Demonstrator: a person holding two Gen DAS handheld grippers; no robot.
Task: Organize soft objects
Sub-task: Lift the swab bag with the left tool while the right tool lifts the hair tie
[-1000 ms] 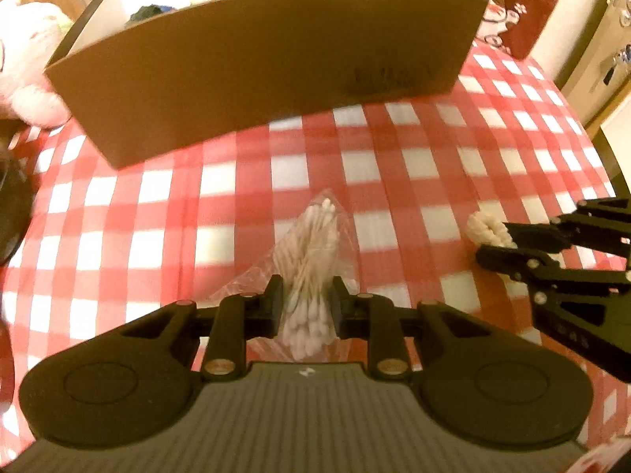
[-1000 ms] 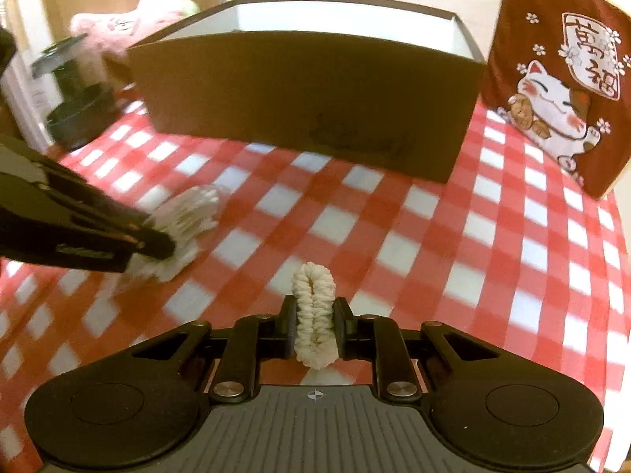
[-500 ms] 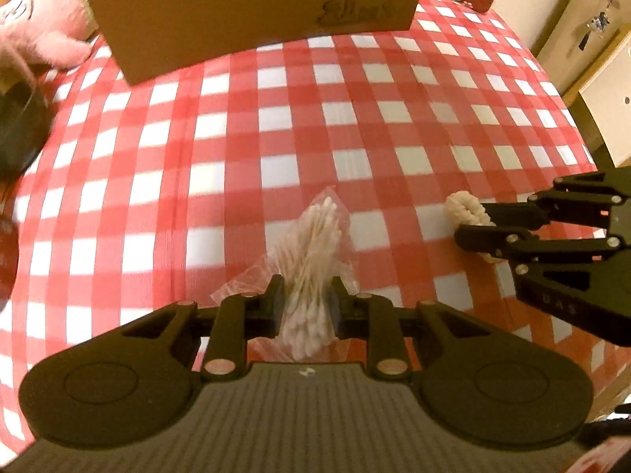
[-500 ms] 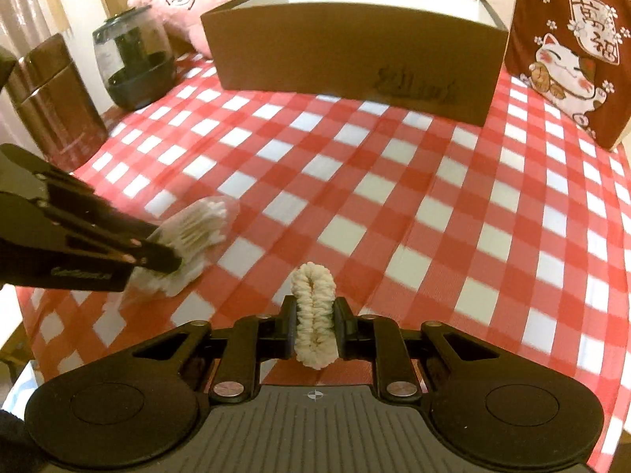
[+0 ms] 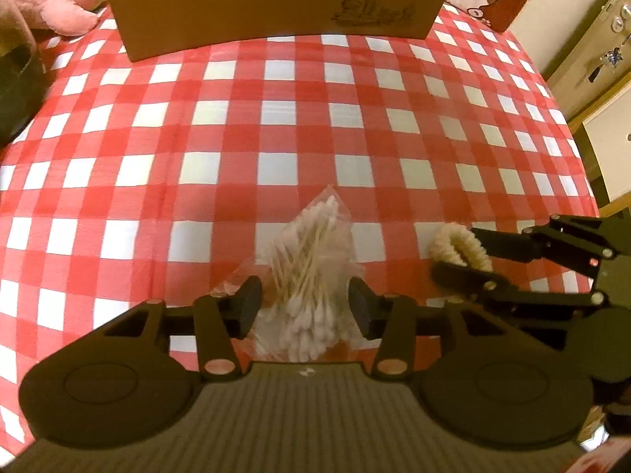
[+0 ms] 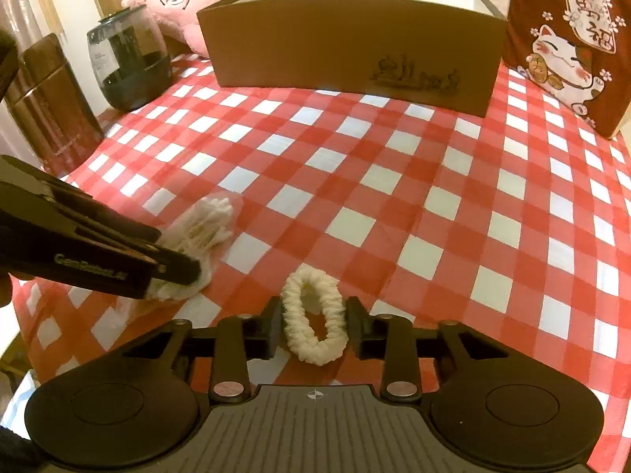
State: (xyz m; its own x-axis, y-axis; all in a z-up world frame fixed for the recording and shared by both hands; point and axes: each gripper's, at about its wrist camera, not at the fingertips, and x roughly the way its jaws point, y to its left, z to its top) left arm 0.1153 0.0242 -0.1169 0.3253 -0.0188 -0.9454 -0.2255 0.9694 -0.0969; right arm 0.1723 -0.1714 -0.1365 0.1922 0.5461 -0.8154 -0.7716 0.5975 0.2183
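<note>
- Counter [image 6: 394, 165] covered in red-and-white checked cloth; wood panelling at the back on the left, pale cabinet doors off the right edge in the left wrist view.
- Far left, right wrist view: brown cylindrical canister [image 6: 43, 102], then a dark glass jar with a lid [image 6: 128, 67], both standing at the counter edge.
- Pink plush toy [image 6: 185, 4] behind the jar, touching the box's left corner.
- Brown cardboard box [image 6: 351, 51], open top, white inside, at the back centre; small printed drawing on its front wall.
- Red cushion with a lucky-cat print [image 6: 568, 47] upright, just right of the box.
- Left hand-held gripper [image 5: 303, 307]: jaws opening, clear bag of cotton swabs [image 5: 311, 276] lies between them on the cloth, pads look clear of it.
- Right hand-held gripper [image 6: 313, 331]: jaws opening, cream scrunchie [image 6: 313, 315] lies flat on the cloth between them, left pad just beside it, gap on the right.
- Bag and scrunchie are near each other at the front edge, well apart from the box.
</note>
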